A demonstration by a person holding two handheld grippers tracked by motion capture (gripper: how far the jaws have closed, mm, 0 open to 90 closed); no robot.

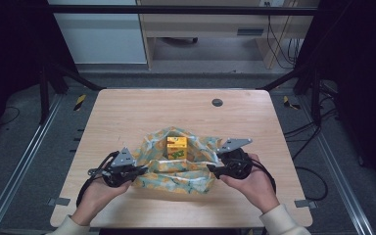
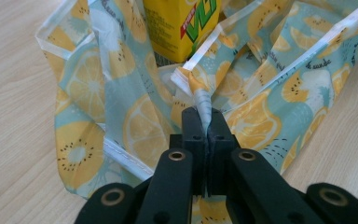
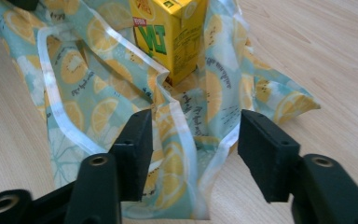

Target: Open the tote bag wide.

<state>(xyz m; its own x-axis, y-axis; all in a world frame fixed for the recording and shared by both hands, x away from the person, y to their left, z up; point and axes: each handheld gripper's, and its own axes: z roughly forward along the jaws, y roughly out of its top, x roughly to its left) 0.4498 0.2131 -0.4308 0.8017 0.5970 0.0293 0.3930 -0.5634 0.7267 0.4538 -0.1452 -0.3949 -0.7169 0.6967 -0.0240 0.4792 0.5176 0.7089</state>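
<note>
A teal cloth bag printed with lemon slices lies crumpled in the middle of the table. A yellow drink carton stands upright among its folds. My left gripper is at the bag's left side. In the left gripper view the bag has a white-hemmed edge pinched between the jaws of my left gripper, with the carton just beyond. My right gripper is at the bag's right side. In the right gripper view my right gripper stands open, with loose bag fabric between its jaws, unpressed. The carton stands behind.
The wooden table has a round cable hole at the back right. Bare wood surrounds the bag on all sides. Black frame bars and floor cables lie beyond the table's edges.
</note>
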